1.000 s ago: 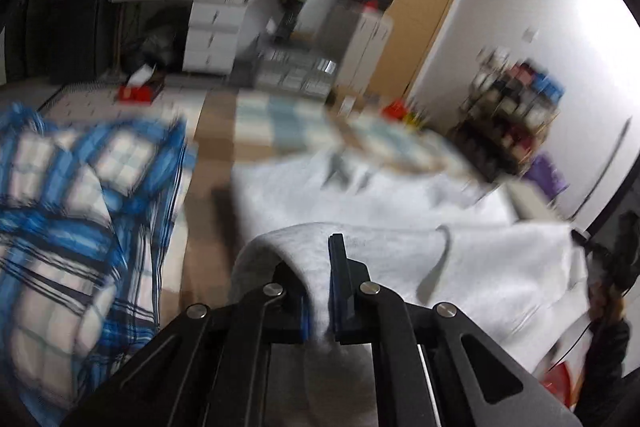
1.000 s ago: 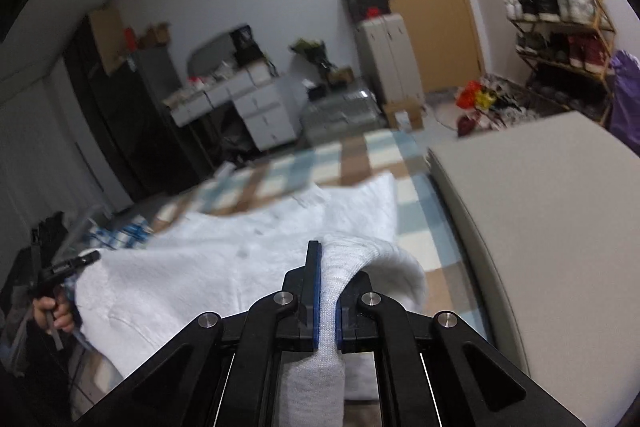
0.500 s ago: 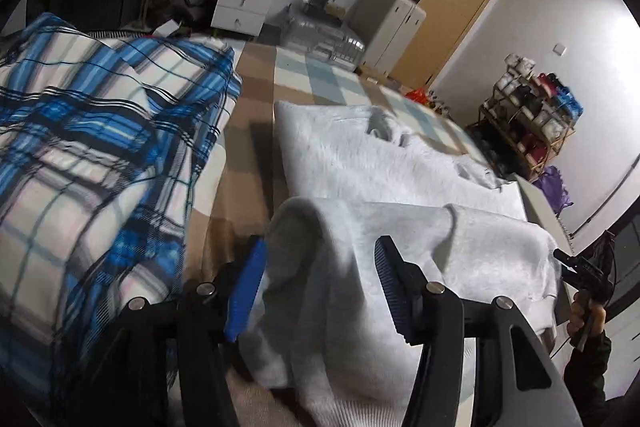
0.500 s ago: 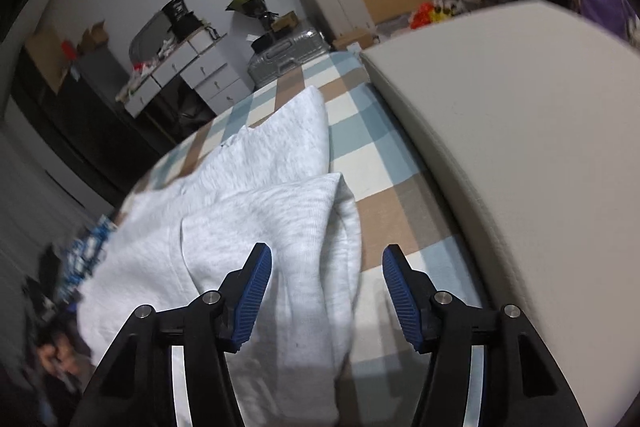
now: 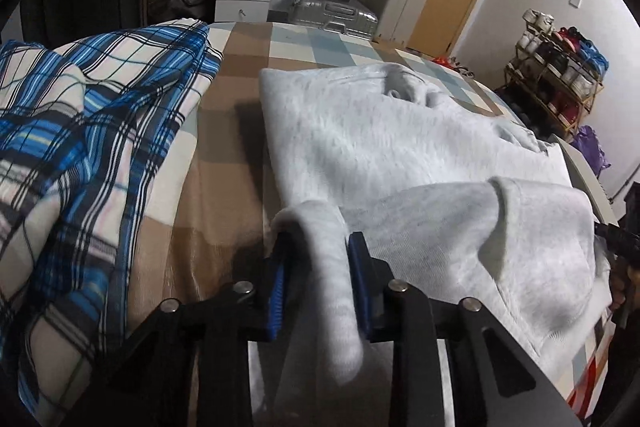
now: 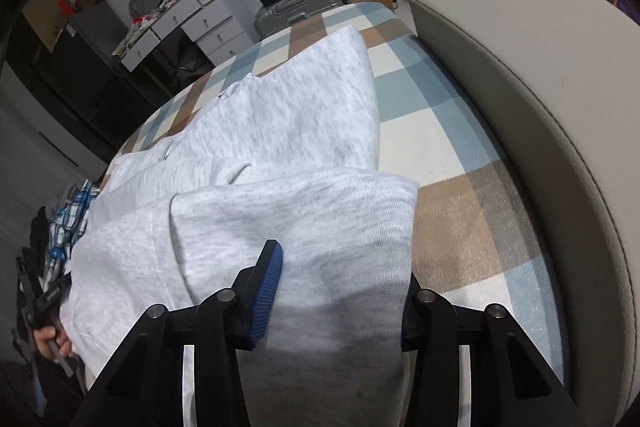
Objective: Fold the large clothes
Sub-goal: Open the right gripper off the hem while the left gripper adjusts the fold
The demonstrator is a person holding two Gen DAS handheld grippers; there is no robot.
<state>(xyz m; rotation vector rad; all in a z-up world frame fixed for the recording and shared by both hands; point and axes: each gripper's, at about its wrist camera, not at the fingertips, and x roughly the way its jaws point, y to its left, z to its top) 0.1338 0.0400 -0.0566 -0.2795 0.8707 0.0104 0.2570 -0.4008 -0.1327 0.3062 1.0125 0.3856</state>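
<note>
Only your left view shows the plaid shirt (image 5: 80,147); left gripper (image 5: 316,263) jaws closing around the grey sweatshirt (image 5: 400,147) fold, right gripper (image 6: 340,291) closing, half-wide astride it. Sweatshirt lies lengthwise away from you.

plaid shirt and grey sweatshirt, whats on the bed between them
Nothing: in the left wrist view a bare strip of checked bedcover separates the plaid shirt from the grey sweatshirt.

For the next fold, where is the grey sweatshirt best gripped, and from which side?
Probably at the two near corners of the folded-over edge of the grey sweatshirt, approached from the near side. That edge forms thick rolls that already sit between each gripper's jaws; the far part lies flat on the checked blanket.
</note>
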